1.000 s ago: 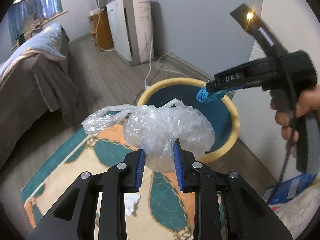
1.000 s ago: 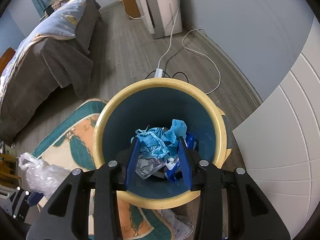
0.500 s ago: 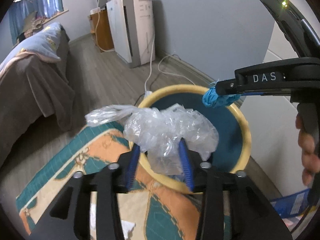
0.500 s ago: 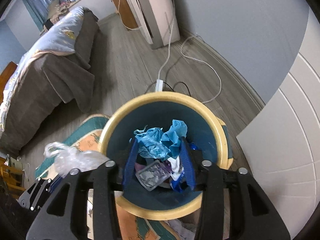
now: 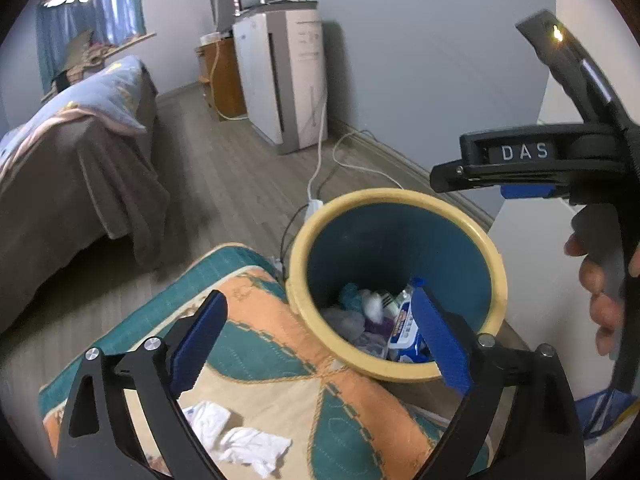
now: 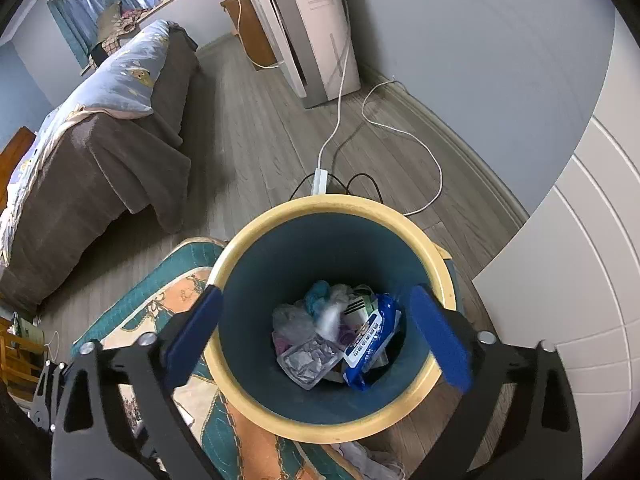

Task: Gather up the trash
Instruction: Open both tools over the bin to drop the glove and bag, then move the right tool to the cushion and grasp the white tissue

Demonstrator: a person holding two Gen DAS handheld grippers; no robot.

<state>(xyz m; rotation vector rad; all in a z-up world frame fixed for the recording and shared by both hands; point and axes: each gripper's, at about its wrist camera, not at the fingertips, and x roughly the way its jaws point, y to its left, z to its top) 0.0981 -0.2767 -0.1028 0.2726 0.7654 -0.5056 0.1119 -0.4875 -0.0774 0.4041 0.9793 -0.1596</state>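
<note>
Both grippers are opening, jaws spread wide, with nothing caught between the blue pads of either. Left gripper point(image 5: 320, 320) hangs over the near edge of the trash bin point(image 5: 493, 257), one finger above the patterned rug point(image 5: 260, 344) and the other over the bin's rim. Right gripper point(image 6: 316, 320) is positioned directly above the bin mouth, pointing down into it, its fingers straddling the opening; in the left wrist view it appears side-on at upper right, held by a person's hand point(image 5: 604, 280). Bin is yellow-rimmed with a dark teal interior and stands partly on the rug's corner, close to a white panelled surface point(image 6: 560, 280). Trash collected at its bottom includes a blue and white packet point(image 6: 370, 344), clear plastic wrapping point(image 6: 308, 356) and a bit of blue material point(image 6: 318, 292). Crumpled white tissues point(image 5: 240, 436) lie on the rug beneath the left gripper. Beyond the bin: a white power strip point(image 6: 321, 178) with trailing cables on the wood floor, a tall white appliance point(image 6: 316, 28), and a bed with grey cover point(image 6: 100, 144).
</note>
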